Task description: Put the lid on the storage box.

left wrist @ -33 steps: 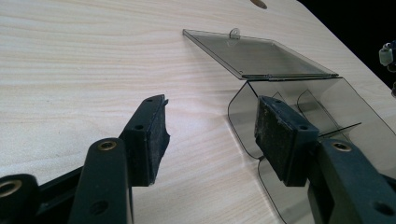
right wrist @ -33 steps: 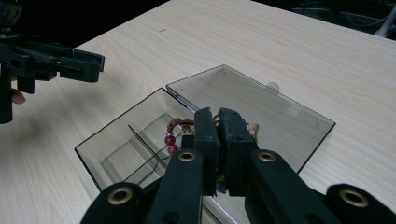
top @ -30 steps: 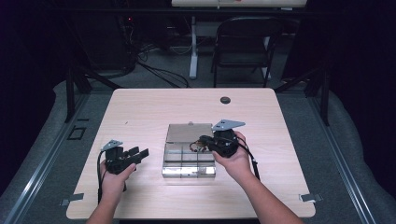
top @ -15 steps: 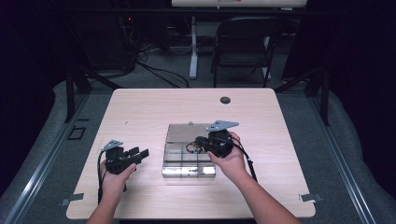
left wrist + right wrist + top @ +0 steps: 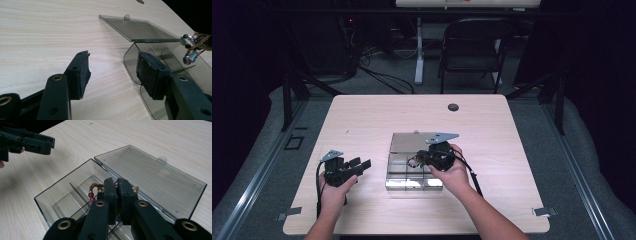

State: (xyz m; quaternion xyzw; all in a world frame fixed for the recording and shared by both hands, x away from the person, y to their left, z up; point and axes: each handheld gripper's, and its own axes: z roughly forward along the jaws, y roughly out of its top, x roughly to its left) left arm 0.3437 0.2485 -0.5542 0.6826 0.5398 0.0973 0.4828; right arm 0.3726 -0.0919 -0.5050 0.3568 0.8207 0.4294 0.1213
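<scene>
Your right gripper (image 5: 117, 185) has sunk toward the clear plastic box (image 5: 412, 167) near the desk's (image 5: 362, 115) middle, its black pads clamping a brown corded bracelet (image 5: 96, 187) with red beads over a compartment. Your left gripper (image 5: 357, 166) is resting leftward, jaws apart, gripping nothing.

No text, label, brand, number or sign can be read on anything in these pictures.

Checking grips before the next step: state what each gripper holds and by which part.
The right gripper is shut on a beaded bracelet, pinching its brown cord over the open clear box. The left gripper is open, holding nothing.
</scene>
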